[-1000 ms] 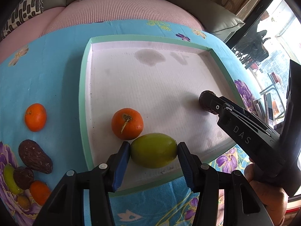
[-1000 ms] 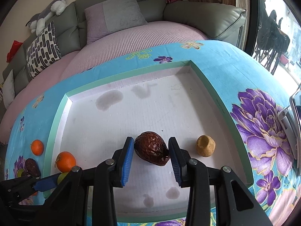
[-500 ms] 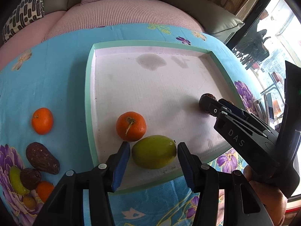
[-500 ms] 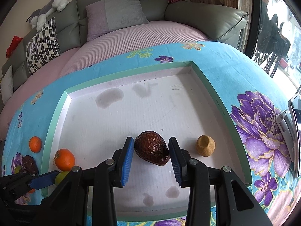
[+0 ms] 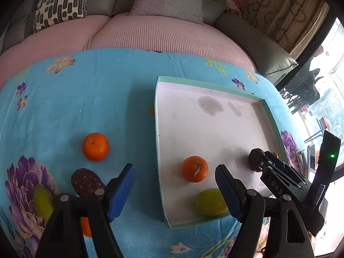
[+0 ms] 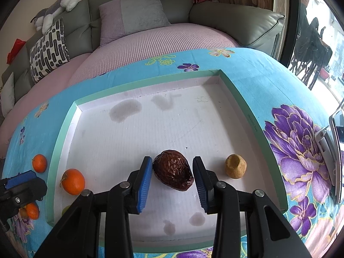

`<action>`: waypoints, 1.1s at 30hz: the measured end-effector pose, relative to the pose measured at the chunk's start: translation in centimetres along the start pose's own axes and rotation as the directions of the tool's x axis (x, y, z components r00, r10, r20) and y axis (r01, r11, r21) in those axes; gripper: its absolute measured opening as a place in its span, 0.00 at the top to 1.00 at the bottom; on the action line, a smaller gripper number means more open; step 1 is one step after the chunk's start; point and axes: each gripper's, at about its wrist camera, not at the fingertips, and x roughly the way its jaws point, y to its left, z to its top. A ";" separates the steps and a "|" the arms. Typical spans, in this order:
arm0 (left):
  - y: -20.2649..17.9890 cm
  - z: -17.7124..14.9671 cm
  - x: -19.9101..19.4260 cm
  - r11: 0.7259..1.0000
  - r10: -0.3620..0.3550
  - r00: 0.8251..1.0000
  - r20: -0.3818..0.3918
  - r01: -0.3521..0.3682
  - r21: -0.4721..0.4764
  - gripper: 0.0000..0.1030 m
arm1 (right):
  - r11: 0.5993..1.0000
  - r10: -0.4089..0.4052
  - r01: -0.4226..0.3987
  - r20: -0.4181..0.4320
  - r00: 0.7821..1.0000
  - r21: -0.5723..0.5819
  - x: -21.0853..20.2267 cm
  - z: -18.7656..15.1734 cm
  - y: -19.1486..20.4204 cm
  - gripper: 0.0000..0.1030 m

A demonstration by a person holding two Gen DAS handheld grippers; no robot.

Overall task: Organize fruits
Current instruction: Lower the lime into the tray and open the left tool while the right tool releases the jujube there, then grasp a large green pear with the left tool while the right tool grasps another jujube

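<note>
The left gripper [image 5: 175, 188] has its jaws opening wide, empty, astride the tray [image 5: 160, 193] rim; the right gripper [image 6: 173, 181] jaws bracket the wrinkled brown fruit [image 6: 173, 169] in the tray, contact unclear.

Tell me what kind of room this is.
Most likely a home living room: a grey sofa with cushions and a stuffed toy sits behind a table under a floral cloth.

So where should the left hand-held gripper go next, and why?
Probably over to the loose orange on the blue cloth. The left hand-held gripper is opening with nothing between its jaws, the green fruit already lies in the tray, and that orange sits outside it.
</note>
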 end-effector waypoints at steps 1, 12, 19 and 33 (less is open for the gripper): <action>0.5 0.2 0.2 0.999 0.031 1.000 0.006 -0.031 -0.026 0.13 | 1.000 -0.001 0.001 -0.003 1.000 -0.004 0.1 0.0 0.1 0.61; 7.0 0.5 0.0 0.932 0.287 0.958 0.026 -0.273 -0.240 0.00 | 0.999 -0.014 0.014 -0.006 1.000 -0.051 0.2 0.0 1.0 0.38; 9.1 0.5 -0.5 0.916 0.309 0.951 0.021 -0.292 -0.276 0.00 | 0.996 -0.017 0.017 -0.003 1.000 -0.085 0.2 0.0 2.0 0.14; 12.9 -0.4 -4.9 0.877 0.370 0.925 0.083 -0.319 -0.359 0.00 | 0.982 0.111 -0.099 0.073 0.991 -0.158 -1.8 0.1 6.4 0.10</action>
